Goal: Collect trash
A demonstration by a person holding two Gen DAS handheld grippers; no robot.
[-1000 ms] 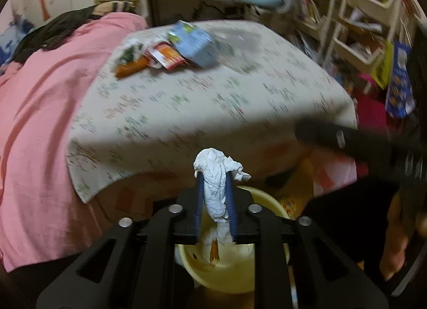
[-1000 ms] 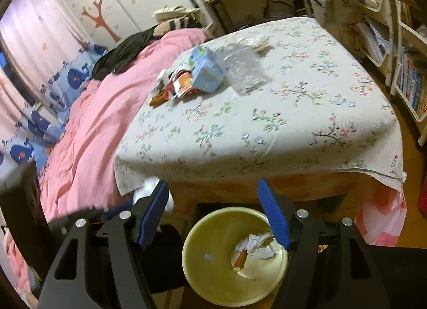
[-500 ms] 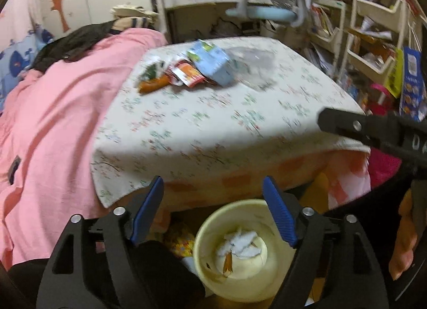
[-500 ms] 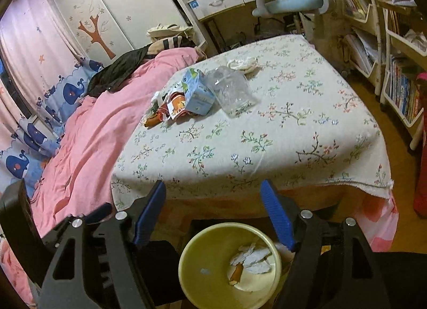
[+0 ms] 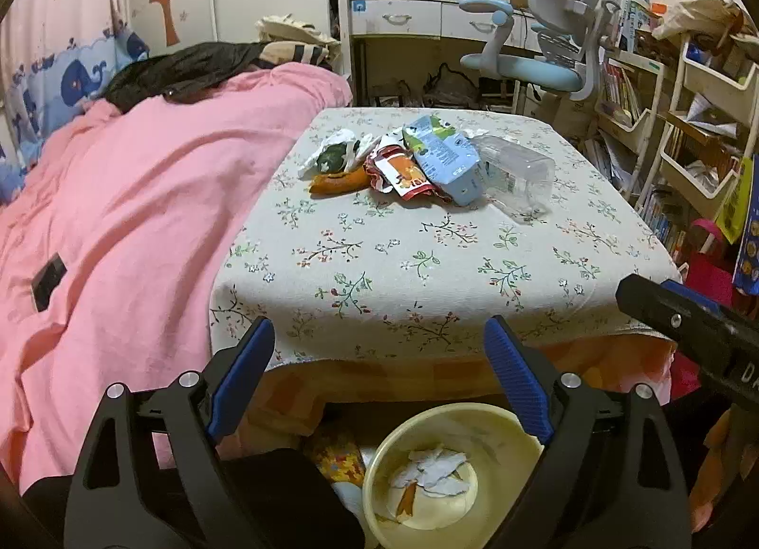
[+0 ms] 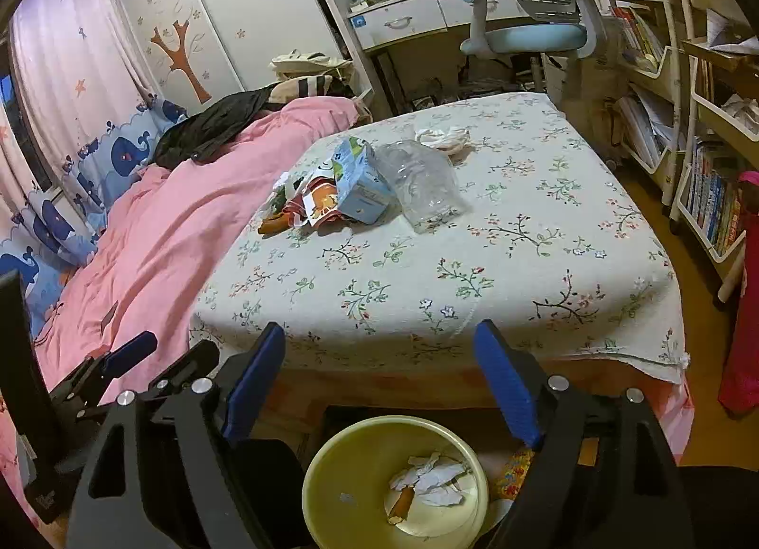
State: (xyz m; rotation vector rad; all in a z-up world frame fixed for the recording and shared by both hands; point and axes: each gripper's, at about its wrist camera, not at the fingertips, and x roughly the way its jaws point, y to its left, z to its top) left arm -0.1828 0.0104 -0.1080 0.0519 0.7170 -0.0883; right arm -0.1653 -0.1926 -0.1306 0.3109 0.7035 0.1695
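A yellow bin (image 5: 493, 435) (image 6: 341, 468) stands on the floor before the floral-cloth table (image 5: 427, 264) (image 6: 522, 240). Crumpled white paper (image 5: 436, 468) (image 6: 431, 478) lies inside it. My left gripper (image 5: 377, 340) hangs above the bin, jaws opening, with nothing between them. My right gripper (image 6: 379, 345) is beside it, jaws also opening and empty. On the table's far part lie a blue carton (image 5: 443, 155) (image 6: 356, 183), a clear plastic bottle (image 5: 514, 174) (image 6: 422, 179), a red-orange wrapper (image 5: 403, 172) (image 6: 318, 202) and a white tissue (image 6: 443, 138).
A bed with a pink duvet (image 5: 142, 193) (image 6: 166, 226) adjoins the table's left side. A light-blue desk chair (image 5: 545, 60) and a desk stand behind the table. Crowded shelves (image 5: 688, 122) (image 6: 702, 169) line the right wall.
The left gripper opened and let go of the crumpled white paper, which now lies in the bin, then rose. The right gripper's jaws spread a little wider.
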